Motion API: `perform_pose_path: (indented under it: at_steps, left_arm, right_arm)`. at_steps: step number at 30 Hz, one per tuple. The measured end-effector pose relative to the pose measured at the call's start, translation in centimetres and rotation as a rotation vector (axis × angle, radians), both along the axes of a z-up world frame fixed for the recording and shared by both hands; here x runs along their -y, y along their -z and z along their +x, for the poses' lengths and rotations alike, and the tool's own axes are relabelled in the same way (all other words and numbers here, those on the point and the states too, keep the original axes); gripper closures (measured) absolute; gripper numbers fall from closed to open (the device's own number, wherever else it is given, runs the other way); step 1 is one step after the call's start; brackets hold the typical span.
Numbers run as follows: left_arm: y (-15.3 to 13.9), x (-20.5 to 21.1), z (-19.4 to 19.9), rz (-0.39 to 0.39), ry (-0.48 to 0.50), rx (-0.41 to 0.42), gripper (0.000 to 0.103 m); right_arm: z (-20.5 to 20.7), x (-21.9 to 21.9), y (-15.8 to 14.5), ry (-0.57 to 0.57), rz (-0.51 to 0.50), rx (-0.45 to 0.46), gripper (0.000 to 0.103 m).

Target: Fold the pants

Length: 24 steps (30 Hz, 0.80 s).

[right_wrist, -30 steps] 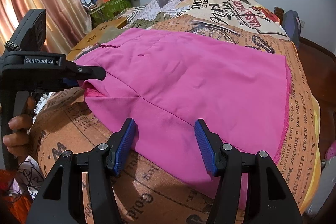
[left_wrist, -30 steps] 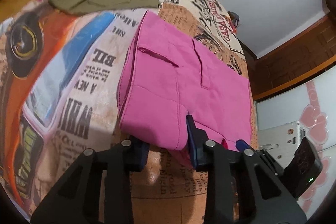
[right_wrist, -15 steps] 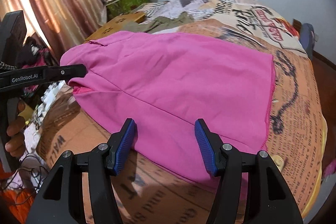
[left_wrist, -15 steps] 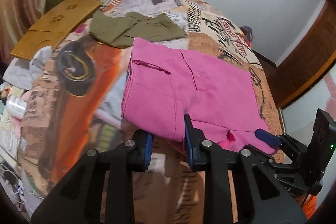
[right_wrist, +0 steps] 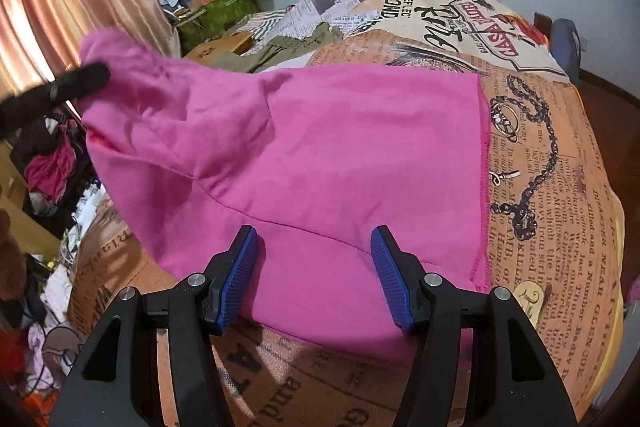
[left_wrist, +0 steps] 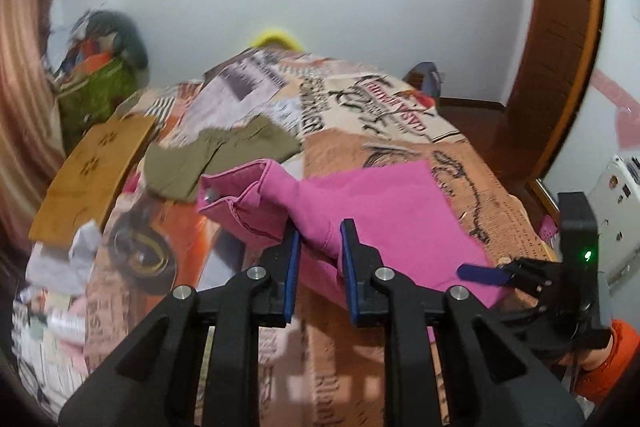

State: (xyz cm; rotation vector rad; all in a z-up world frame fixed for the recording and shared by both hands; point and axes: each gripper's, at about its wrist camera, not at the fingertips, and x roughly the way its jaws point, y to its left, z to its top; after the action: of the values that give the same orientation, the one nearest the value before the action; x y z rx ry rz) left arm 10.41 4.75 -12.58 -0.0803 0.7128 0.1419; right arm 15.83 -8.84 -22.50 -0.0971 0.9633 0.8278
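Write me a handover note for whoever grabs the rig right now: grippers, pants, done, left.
Left gripper: shut on the waist end of the pink pants, lifted off the bedspread.
Right gripper: open, jaws wide, hovering over the near edge of the pants, gripping nothing.
Pants: leg end flat on the bedspread, waist end raised at left. Olive garment lies beyond, untouched.
Done: waist end picked up.
Left: probably carry the waist end over onto the leg end, release, smooth.
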Motion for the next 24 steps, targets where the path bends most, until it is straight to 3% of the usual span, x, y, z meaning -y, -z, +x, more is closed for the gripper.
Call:
perform_pose_path:
  at_steps: [10,24]
  left_arm:
    - [-2.2,4.3,2.8,-0.06,0.168,0.044,0.086]
    - [0.0,6.6,5.4,-0.165,0.269,-0.054,0.09]
  right_arm:
    - [0.0,0.3,0.2,0.003,0.02,-0.004,0.047]
    - [0.1,2.1,-0.7,0.028,0.066,-0.005,0.047]
